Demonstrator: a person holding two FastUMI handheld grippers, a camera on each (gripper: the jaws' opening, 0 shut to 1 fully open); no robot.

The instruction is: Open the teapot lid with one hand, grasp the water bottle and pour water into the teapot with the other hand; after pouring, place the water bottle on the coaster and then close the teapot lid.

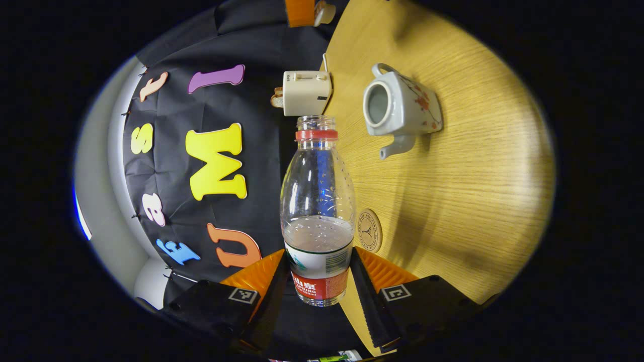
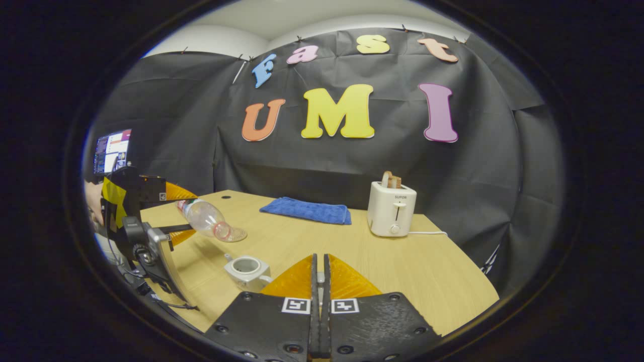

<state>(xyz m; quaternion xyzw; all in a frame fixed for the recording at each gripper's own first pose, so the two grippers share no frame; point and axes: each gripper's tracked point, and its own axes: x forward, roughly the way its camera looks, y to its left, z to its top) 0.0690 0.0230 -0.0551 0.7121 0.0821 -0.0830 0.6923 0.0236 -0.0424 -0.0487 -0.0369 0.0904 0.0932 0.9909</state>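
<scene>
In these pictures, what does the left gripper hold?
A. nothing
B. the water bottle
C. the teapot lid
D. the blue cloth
B: in the left gripper view both fingers of the left gripper press on the bottle, which is uncapped and tipped toward the open teapot.

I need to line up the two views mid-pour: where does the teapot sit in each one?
Left gripper view: teapot at upper right of centre on the table, lid off, right of the bottle held by the left gripper.
Right gripper view: teapot low, left of centre, just left of the right gripper, below the tilted bottle's mouth.
Shared landmark: the toaster.
</scene>
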